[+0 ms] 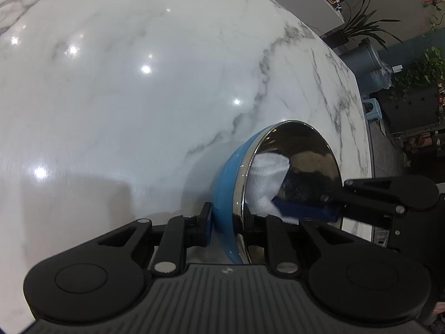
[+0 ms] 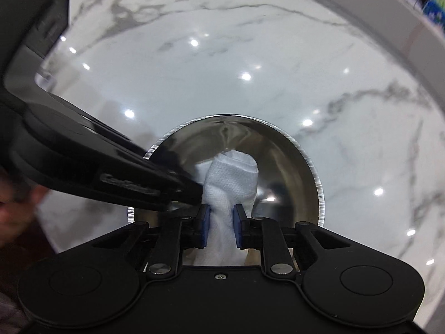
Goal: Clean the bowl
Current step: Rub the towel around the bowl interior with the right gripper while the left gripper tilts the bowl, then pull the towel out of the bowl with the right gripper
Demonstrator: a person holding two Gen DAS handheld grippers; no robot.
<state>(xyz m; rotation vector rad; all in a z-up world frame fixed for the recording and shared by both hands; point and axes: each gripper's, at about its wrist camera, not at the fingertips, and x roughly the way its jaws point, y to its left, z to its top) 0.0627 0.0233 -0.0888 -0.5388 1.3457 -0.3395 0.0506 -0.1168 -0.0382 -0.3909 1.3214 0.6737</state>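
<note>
Bowl (image 1: 225, 183), blue outside and steel inside, tipped on the marble surface (image 1: 125, 89); left gripper (image 1: 236, 222) jaws clamp its rim to steady it. Right gripper (image 2: 219, 225) jaws grasp a white cloth (image 2: 230, 178) reaching ahead, pressed inside for wiping.

Left wrist camera looked obliquely down, close on the tilted bowl (image 1: 278, 172), right wrist camera peered steeply (nearly straight) into it, both shared cloth (image 2: 233, 178) and marble countertop (image 1: 139, 83).
</note>
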